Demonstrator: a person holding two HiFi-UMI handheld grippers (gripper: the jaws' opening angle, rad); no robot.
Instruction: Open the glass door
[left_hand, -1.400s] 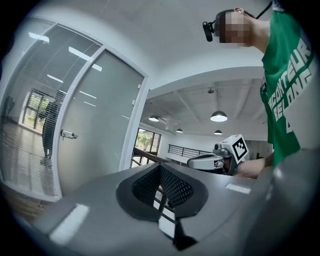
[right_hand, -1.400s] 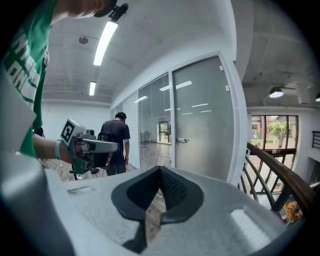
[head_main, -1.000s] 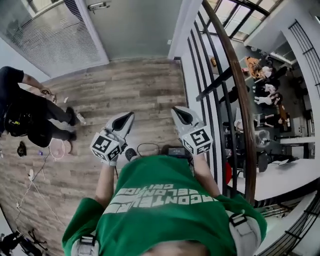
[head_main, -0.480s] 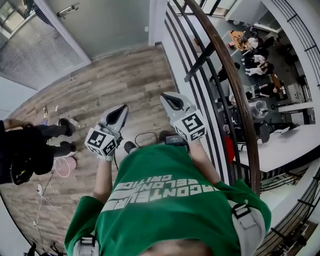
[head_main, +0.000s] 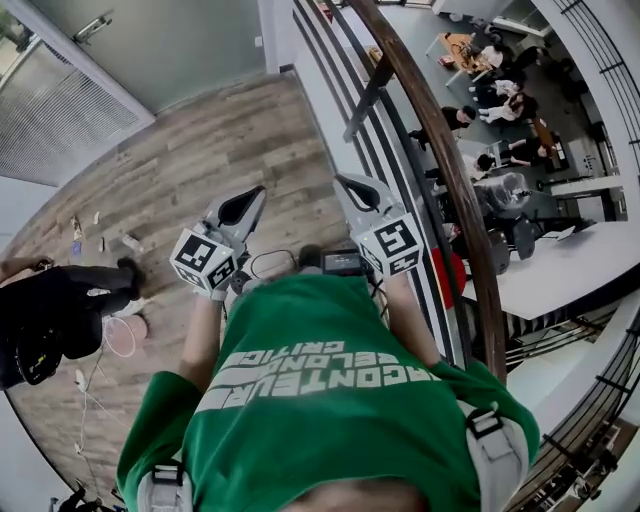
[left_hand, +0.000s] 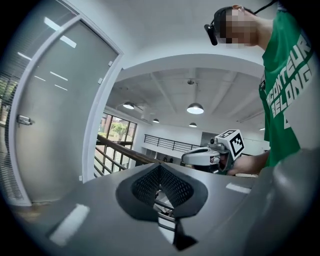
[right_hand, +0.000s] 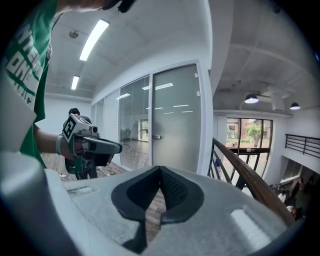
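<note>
The frosted glass door (head_main: 150, 50) stands closed at the far end of the wooden floor, its metal handle (head_main: 92, 28) near the view's top left. It also shows in the left gripper view as a grey panel (left_hand: 55, 115) with the handle (left_hand: 24, 120), and in the right gripper view as the door (right_hand: 175, 120) beside glass partitions. My left gripper (head_main: 252, 198) and right gripper (head_main: 347, 185) are held side by side at chest height, far from the door. Both are shut with nothing in them; the tips meet in the left gripper (left_hand: 160, 167) and in the right gripper (right_hand: 161, 170).
A black railing with a wooden handrail (head_main: 440, 170) runs along my right, over a lower floor with people at tables. A person in black (head_main: 50, 320) crouches at the left among small items and cables. A black box (head_main: 340, 262) lies on the floor by my feet.
The head view has swung: the door and its handle slid toward the top left, and the crouching person moved down the left edge. Both grippers stay shut, side by side.
</note>
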